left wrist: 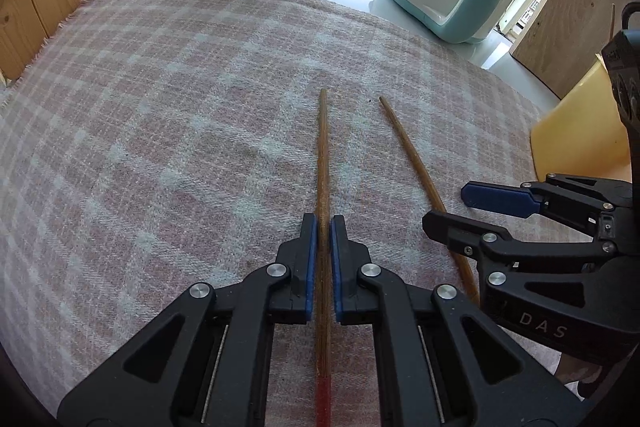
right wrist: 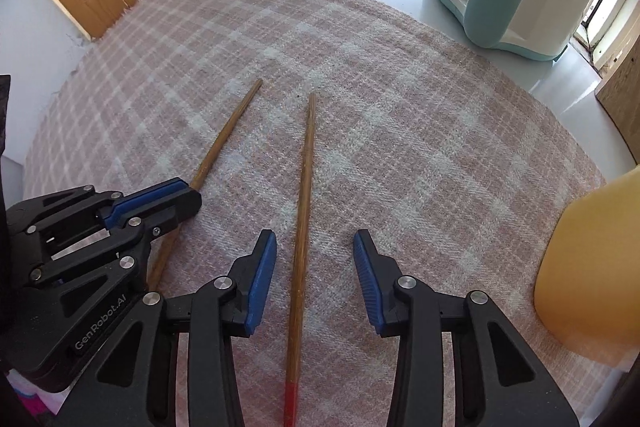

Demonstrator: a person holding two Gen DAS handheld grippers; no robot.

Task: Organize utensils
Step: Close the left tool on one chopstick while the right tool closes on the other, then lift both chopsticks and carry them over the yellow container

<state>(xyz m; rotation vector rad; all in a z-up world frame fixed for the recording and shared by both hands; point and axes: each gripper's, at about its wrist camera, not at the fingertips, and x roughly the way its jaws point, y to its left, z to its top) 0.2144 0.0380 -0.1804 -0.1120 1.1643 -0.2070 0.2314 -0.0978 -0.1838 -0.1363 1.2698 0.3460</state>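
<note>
Left gripper clamped one brown wooden chopstick; beside it, right gripper straddled another chopstick, jaws apart, untouching.

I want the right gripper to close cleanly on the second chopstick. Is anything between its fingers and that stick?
Nothing visible. The right gripper is open, and the chopstick lies bare on the plaid cloth between its fingers. The left gripper, shut on the other chopstick, sits off to the side.
</note>
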